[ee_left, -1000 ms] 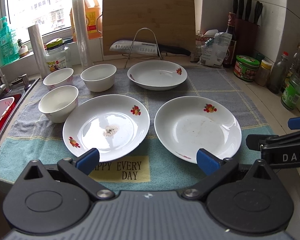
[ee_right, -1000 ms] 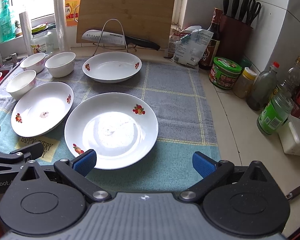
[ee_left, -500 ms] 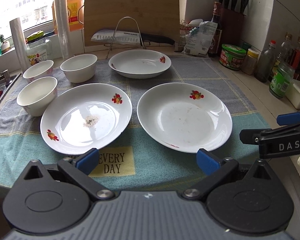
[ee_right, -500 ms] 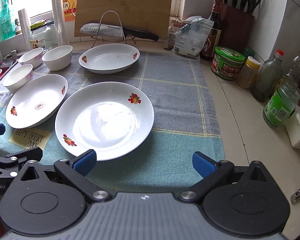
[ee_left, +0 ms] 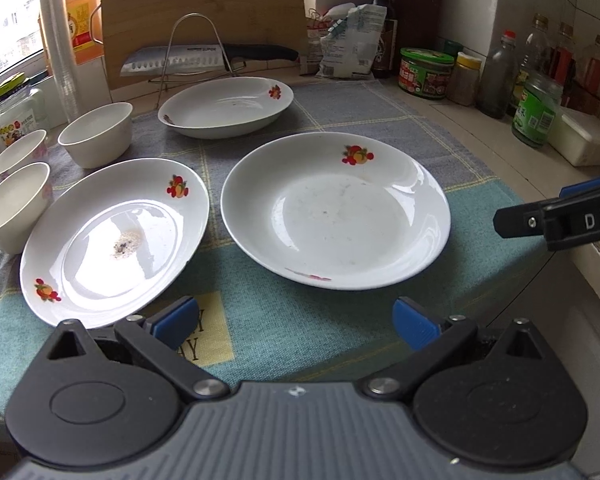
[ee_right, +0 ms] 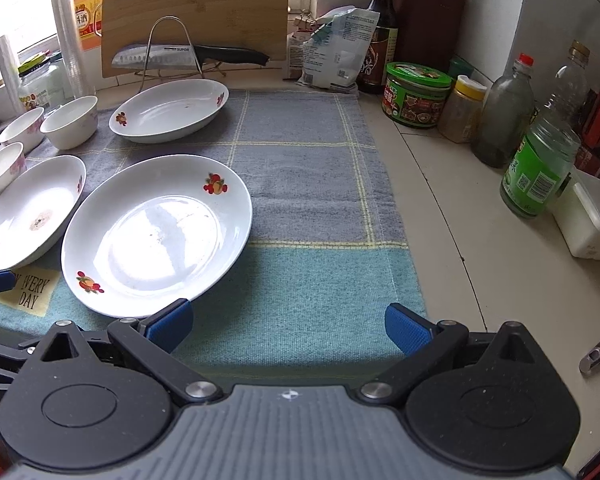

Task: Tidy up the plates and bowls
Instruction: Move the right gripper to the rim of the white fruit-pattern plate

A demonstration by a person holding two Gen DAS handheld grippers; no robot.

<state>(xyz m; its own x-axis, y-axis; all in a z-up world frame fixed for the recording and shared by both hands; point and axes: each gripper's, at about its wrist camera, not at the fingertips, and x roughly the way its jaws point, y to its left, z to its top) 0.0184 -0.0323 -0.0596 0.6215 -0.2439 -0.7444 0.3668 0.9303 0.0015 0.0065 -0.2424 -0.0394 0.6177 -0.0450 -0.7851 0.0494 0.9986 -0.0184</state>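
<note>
While both claws hang over the near edge of the cloth (ee_right: 324,184) that covers the worktop (ee_right: 472,248), nothing is gripped: the left claw (ee_left: 296,320) has its blue pads spread wide and empty, and the right claw (ee_right: 288,320) stands the same way. The step in hand looks like the approach to a first pick, with no stacking done so far.

Three plates lie apart on the cloth. The near right plate (ee_left: 336,208) sits just ahead of the left claw, the near left plate (ee_left: 112,240), with a dark crumb patch at its centre, lies just beside it, and the far plate (ee_left: 226,106) rests near the knife rack (ee_left: 196,52). Three bowls (ee_left: 96,134) cluster at the left edge, close together.

My judgement is that the next move calls for one claw to come low to a plate's near rim, close on the thin edge, and lift it level onto a neighbouring plate. Glazed rims may slip in the pads.
</note>
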